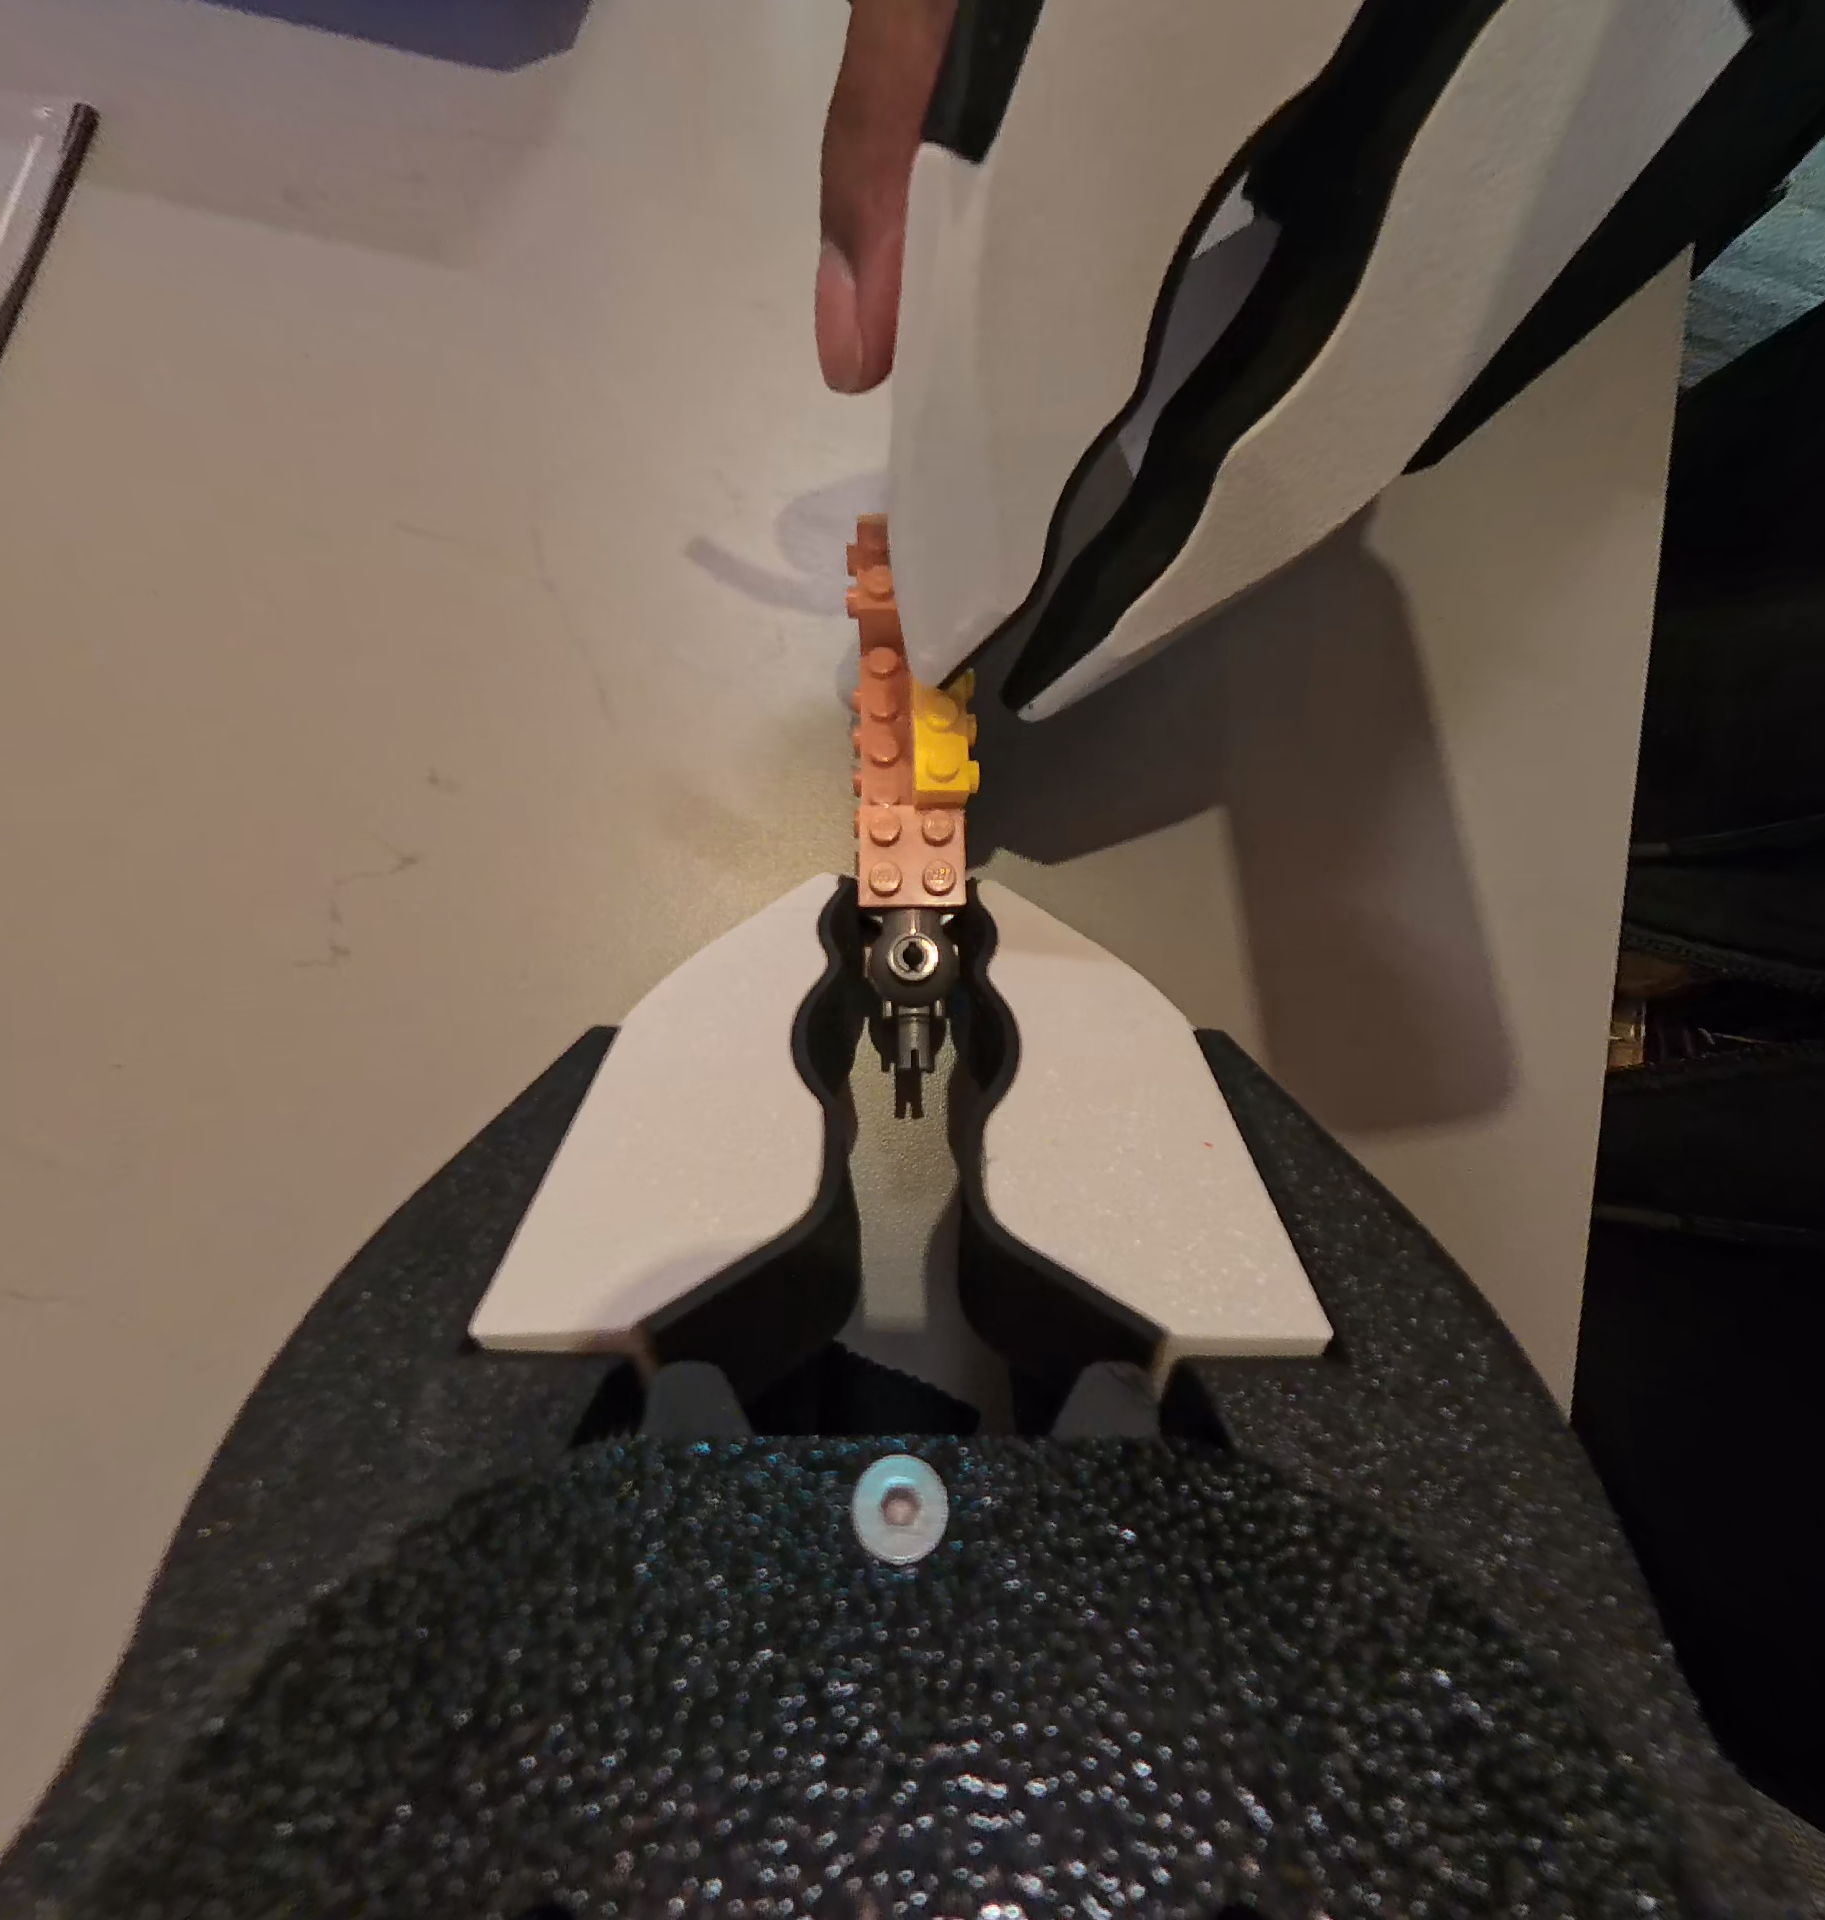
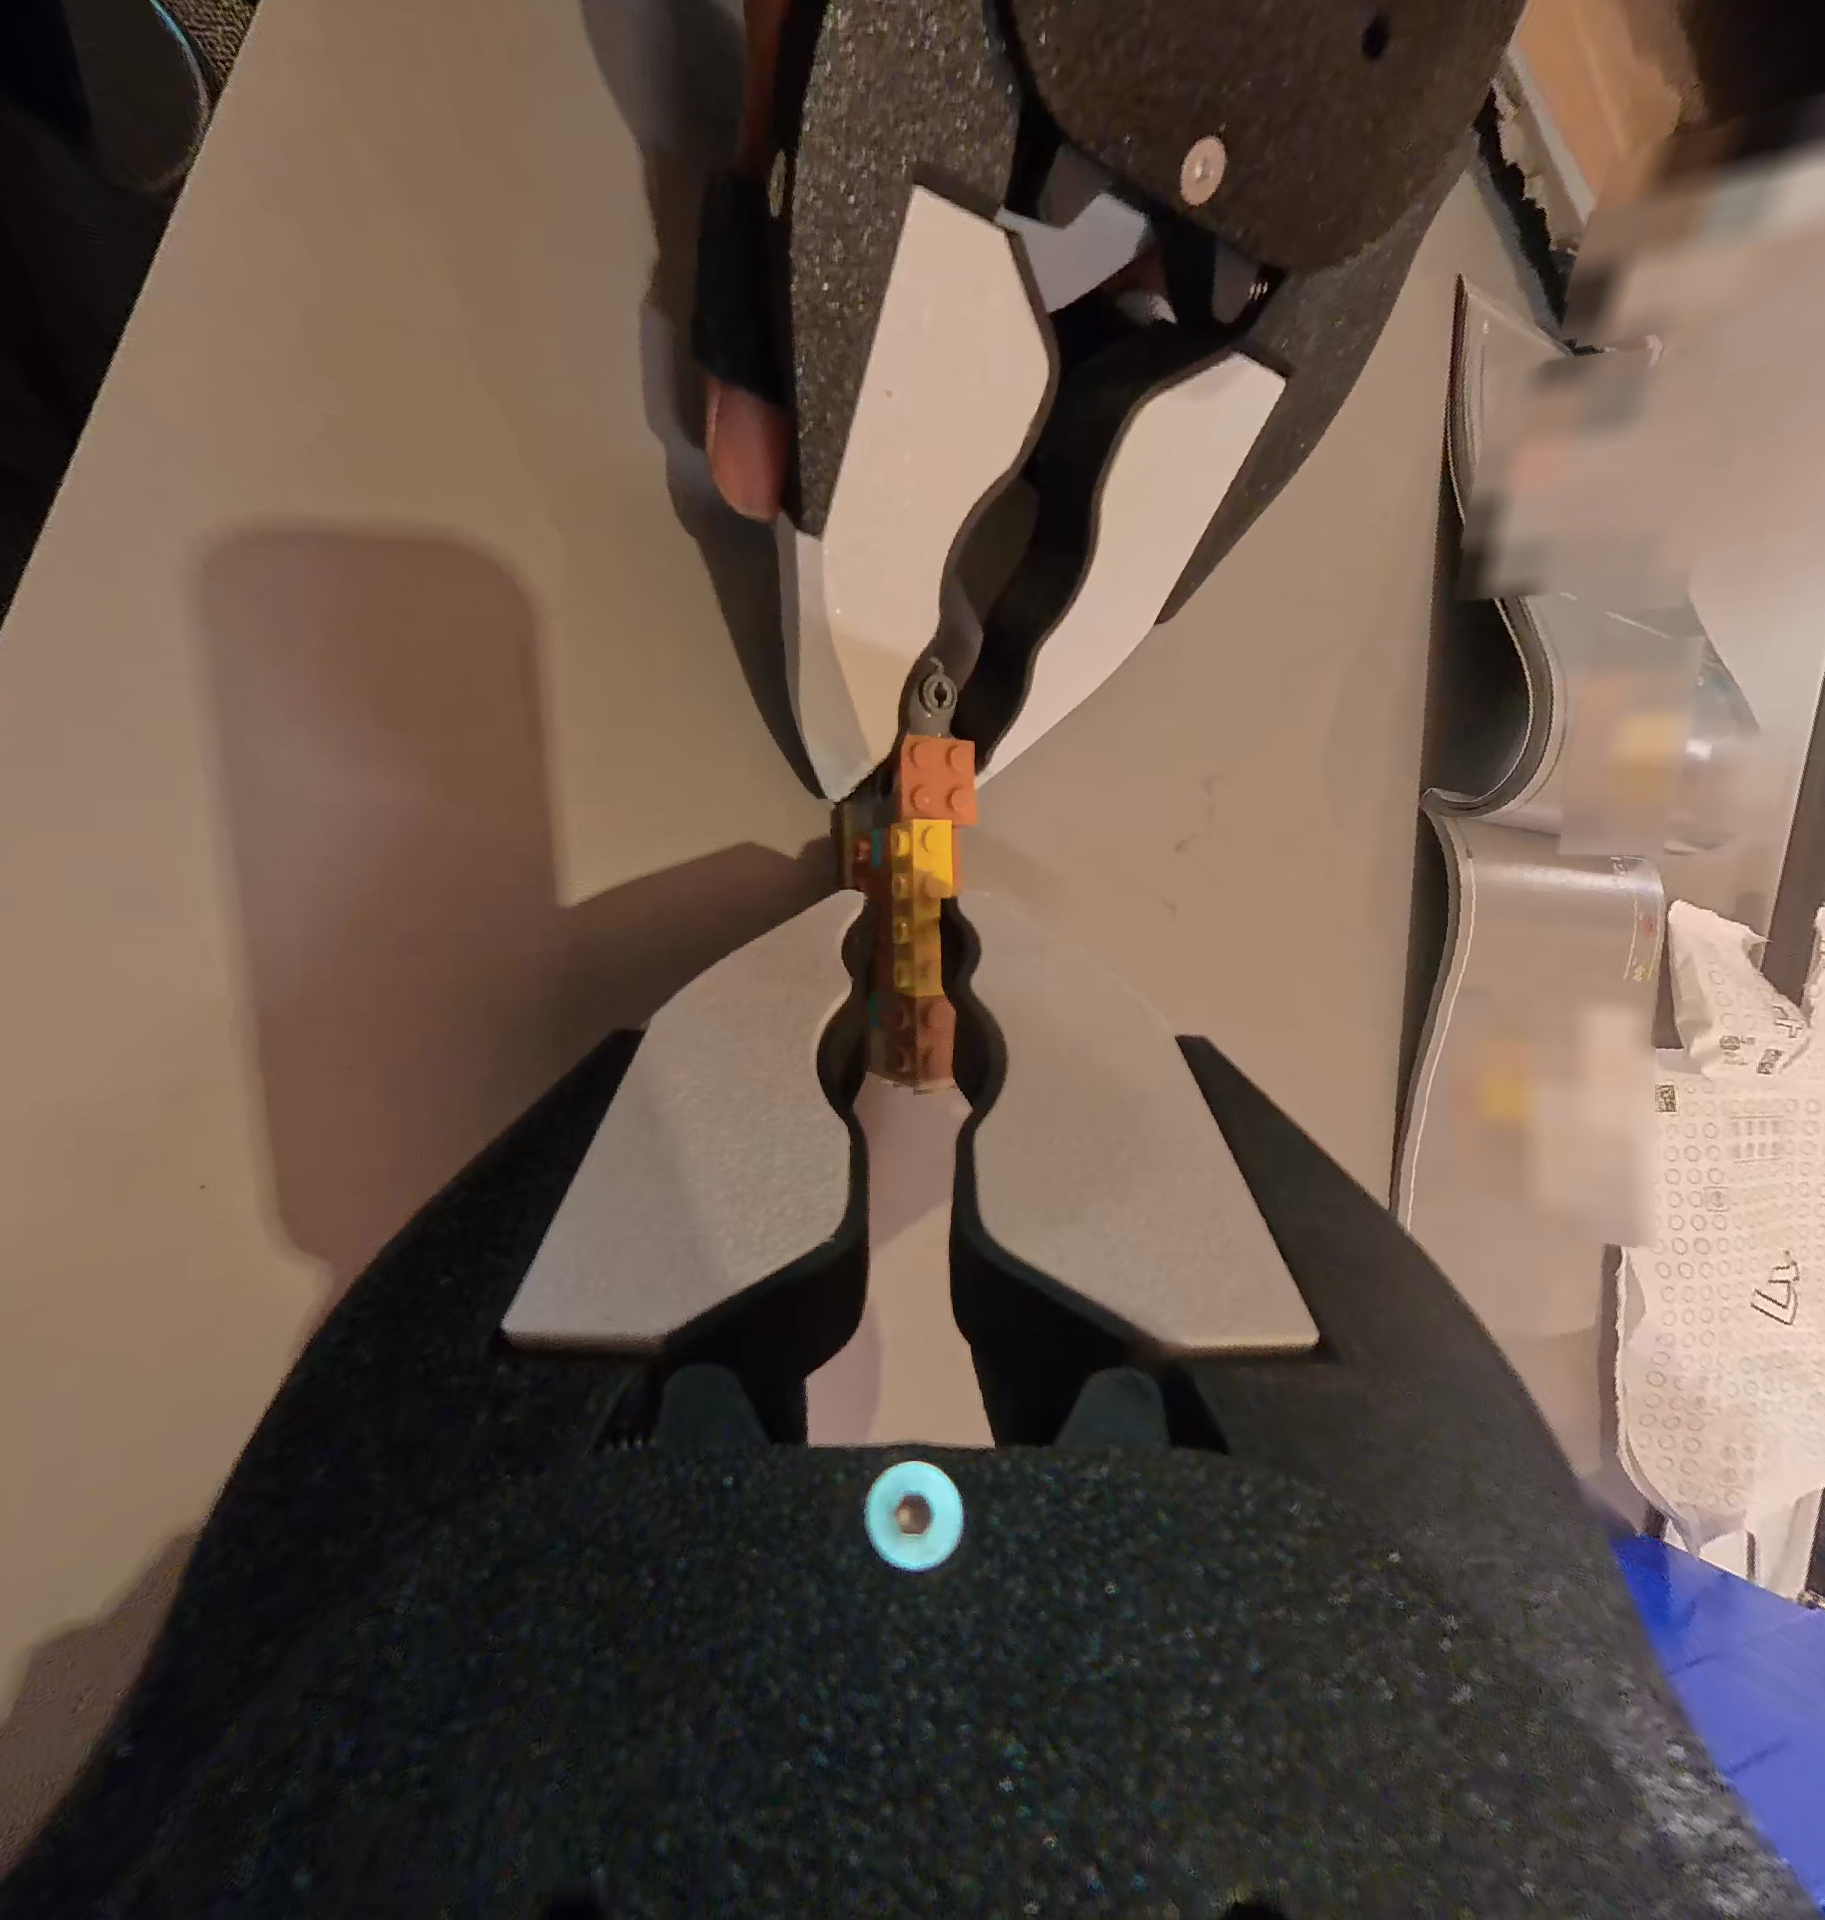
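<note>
Orange-and-yellow brick assembly [image 1: 913,769] sits between both grippers, above the beige table [image 1: 368,727]. Left gripper [image 1: 909,935] is clamped on its end — the square orange plate with a grey ball joint [image 1: 910,958] behind. Right gripper [image 2: 910,977] grips the other end (yellow and brown bricks between its pads). A fingertip [image 1: 858,301] shows alongside.

Handheld two-finger grippers, wrist views.
Left gripper [image 1: 910,935] and right gripper [image 2: 913,987]: speckled black bodies, pale grey fingers with wavy black pads, silver screw at 6 o'clock.
</note>
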A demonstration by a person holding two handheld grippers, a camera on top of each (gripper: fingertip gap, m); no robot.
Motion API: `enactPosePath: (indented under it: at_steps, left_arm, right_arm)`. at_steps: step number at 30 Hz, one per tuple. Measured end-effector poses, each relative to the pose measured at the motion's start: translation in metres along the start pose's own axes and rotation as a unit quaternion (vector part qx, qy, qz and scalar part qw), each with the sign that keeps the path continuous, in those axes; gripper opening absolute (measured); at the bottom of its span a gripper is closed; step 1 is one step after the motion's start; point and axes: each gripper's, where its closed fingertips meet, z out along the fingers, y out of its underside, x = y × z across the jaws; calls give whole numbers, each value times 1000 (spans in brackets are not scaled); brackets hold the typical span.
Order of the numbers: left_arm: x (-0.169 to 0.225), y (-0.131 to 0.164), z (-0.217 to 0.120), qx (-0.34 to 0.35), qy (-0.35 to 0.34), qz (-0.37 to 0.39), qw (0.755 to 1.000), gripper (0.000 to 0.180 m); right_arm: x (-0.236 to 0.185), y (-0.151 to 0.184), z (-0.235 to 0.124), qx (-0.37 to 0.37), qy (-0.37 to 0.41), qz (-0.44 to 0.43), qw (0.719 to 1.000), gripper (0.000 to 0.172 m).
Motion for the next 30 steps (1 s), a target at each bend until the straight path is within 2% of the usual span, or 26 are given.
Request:
enactPosePath:
  at_steps: [20, 30]
  left_arm:
    - [0, 1, 0, -3, -1, 2, 1000, 19]
    - [2, 0, 3, -9, -10, 38, 999, 33]
  right_arm:
    - [1, 1, 2, -2, 7, -4, 1000, 9]
    - [1, 1, 2, 1, 14, -7, 1000, 9]
